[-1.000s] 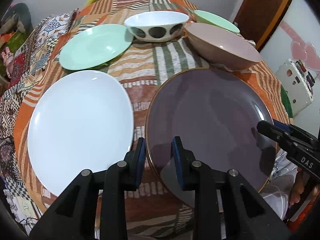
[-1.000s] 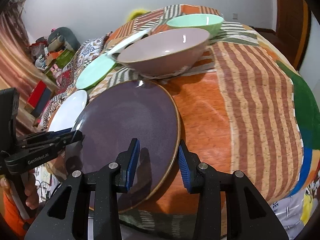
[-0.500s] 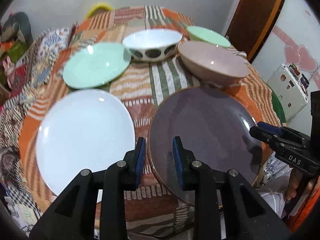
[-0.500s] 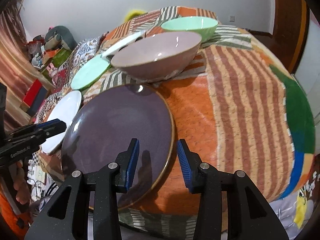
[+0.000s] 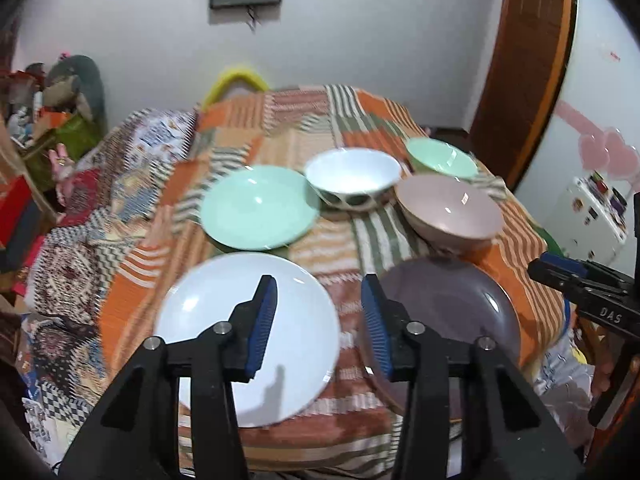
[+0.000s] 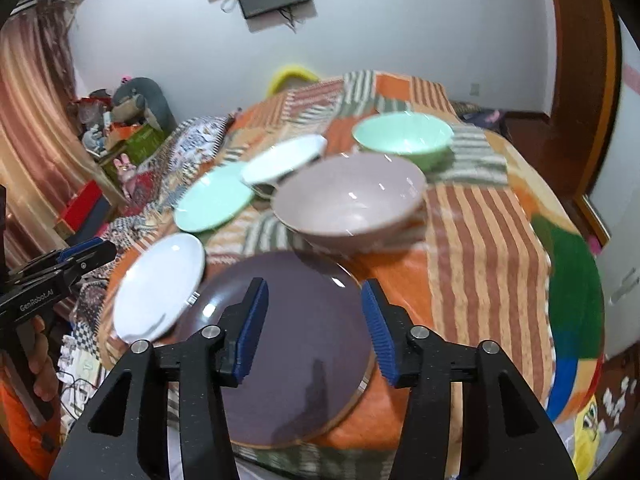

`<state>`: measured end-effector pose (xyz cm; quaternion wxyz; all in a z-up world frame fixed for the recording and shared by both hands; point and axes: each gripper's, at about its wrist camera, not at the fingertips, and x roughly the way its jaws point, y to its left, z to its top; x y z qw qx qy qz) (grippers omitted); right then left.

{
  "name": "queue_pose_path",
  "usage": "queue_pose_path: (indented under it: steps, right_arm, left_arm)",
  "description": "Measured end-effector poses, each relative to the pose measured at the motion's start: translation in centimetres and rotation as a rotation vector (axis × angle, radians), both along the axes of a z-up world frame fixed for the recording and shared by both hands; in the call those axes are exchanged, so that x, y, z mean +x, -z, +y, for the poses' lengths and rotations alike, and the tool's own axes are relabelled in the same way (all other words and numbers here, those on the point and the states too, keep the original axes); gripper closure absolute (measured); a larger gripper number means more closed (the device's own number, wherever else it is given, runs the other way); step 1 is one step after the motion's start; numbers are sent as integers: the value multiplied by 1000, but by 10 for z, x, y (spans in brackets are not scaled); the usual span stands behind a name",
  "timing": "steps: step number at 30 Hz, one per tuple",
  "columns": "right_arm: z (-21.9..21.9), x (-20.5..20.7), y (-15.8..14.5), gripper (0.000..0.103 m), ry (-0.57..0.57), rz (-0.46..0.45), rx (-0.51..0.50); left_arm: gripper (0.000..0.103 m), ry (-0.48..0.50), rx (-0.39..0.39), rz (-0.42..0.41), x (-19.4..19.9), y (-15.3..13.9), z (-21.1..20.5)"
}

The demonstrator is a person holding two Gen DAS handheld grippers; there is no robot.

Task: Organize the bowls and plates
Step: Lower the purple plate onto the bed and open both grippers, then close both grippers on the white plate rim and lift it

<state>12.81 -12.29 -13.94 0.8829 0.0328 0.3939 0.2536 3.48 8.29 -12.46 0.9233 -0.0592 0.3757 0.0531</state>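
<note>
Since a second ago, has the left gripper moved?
Yes. The left gripper has lifted up and back from the purple plate, whose rim sat between its jaws; they have just been opening, empty.

3 plates (image 5: 248, 344); 3 bowls (image 5: 448, 210) behind; all upright, unstacked.

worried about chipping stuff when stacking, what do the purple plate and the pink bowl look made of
Purple plate: probably glazed ceramic, a speckled satin surface with soft highlights and a bare tan rim. Pink bowl: glossy, with sharp white glints inside; glazed ceramic or glass, the blur leaves it open. Both look hard and chippable.
</note>
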Motion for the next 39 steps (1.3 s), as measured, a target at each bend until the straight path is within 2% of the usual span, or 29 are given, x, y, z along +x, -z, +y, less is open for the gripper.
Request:
queue_pose_path:
  steps: [9, 17, 27, 36, 38, 39]
  right_arm:
    - [52, 1, -18, 48, -101, -66, 14]
    - [108, 4, -9, 48, -194, -48, -26]
    - [162, 18, 28, 48, -261, 61, -88]
    - [185, 32, 60, 48, -272, 145, -158]
    - [189, 34, 66, 48, -268, 167, -172]
    - [190, 36, 68, 48, -268, 177, -177]
  left_arm:
    - [44, -102, 16, -52, -26, -9, 46]
    - [42, -183, -31, -8, -36, 19, 93]
    - [42, -260, -131, 103, -36, 74, 146]
    - [42, -249, -201, 162, -25, 110, 162]
    - [44, -250, -207, 158, -24, 115, 163]
    - [49, -248, -209, 158, -23, 116, 164]
